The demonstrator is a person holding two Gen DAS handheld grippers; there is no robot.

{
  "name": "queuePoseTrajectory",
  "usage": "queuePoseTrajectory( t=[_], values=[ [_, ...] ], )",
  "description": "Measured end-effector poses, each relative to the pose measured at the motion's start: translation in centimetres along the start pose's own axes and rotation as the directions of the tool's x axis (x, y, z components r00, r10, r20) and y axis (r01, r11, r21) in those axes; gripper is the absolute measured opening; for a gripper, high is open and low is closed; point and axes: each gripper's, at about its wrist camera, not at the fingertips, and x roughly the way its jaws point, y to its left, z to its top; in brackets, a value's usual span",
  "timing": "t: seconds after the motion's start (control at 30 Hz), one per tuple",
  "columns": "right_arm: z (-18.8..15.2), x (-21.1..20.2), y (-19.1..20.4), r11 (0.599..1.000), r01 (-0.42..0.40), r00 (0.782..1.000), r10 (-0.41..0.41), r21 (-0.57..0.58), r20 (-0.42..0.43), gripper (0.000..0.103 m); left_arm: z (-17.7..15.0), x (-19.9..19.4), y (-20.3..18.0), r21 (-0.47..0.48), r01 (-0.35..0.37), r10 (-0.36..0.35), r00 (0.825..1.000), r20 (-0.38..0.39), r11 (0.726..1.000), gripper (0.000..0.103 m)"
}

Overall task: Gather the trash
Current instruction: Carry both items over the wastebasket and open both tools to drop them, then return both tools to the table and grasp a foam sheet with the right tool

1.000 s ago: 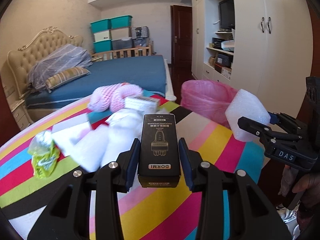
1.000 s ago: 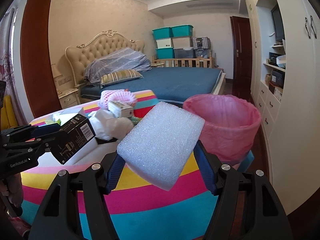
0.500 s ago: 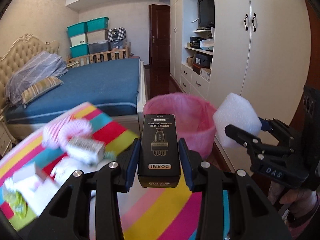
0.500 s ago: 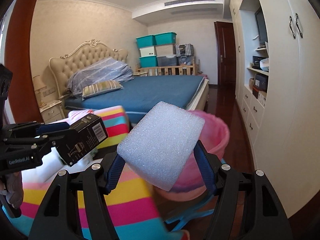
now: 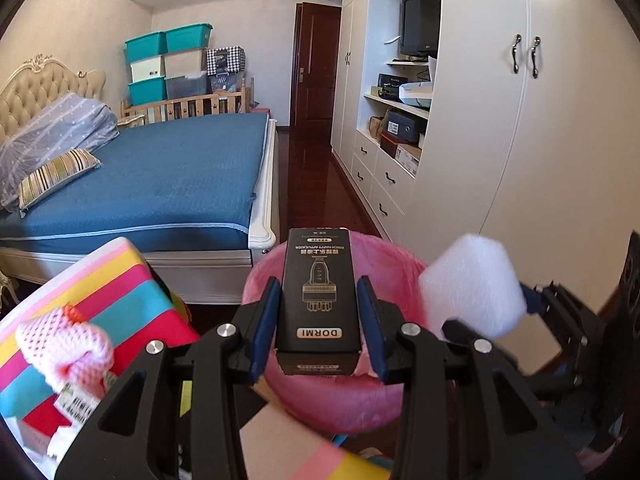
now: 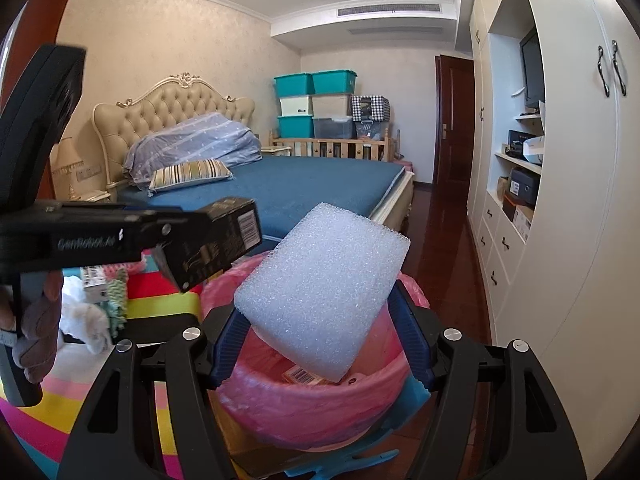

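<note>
Now both grippers hang over the pink-lined bin [image 5: 320,400], whereas a sec. ago they were over the striped table [image 5: 132,292] w/ the bin well off to one side; carry phase looks done, release likely next. Left gripper [image 5: 318,328] is clamped on a black box [image 5: 316,292], held upright above the bin's near rim. Right gripper [image 6: 320,320] grips a white foam block [image 6: 320,292], tilted, directly above the bin mouth; a printed carton already lies inside. More trash (pink net wrap [image 5: 64,340], barcoded pack) waits on the table, left of the bin. Legible text: "DORMI" on the box face, smaller print above it unreadable; "GenRobot.AI" on the left gripper's side, seen from right wrist view.
</note>
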Motion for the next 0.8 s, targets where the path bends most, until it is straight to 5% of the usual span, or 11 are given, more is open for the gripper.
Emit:
queuePoseTrajectory(
  t=[0.13,0.17,0.23,0.4,0.8],
  values=[
    [0.1,1.8,0.2,0.999,-0.008,1.000,0.008,-0.036,-0.008,0.068,1.3,2.0,0.1,-0.048,0.058,-0.059,0.998,-0.019,0.997,0.041],
    [0.0,2.5,0.3,0.998,-0.027,1.000,0.027,-0.052,-0.013,0.082,1.4,2.1,0.1,-0.055,0.056,-0.058,0.998,-0.022,0.997,0.045],
    [-0.2,3.2,0.5,0.997,-0.018,0.999,0.016,-0.072,-0.031,0.088,1.5,2.1,0.2,-0.066,0.034,-0.035,0.999,-0.004,0.997,0.073],
    [-1.2,1.8,0.7,0.998,0.017,0.999,-0.019,-0.059,-0.032,0.088,1.0,-0.4,0.7,-0.022,-0.038,0.039,0.998,0.057,0.999,0.098],
    [-1.4,-5.3,4.4,1.000,0.015,1.000,-0.015,0.016,0.021,0.095,-4.1,-11.0,5.3,-0.017,-0.215,0.215,0.965,0.148,0.977,0.098]
  ],
)
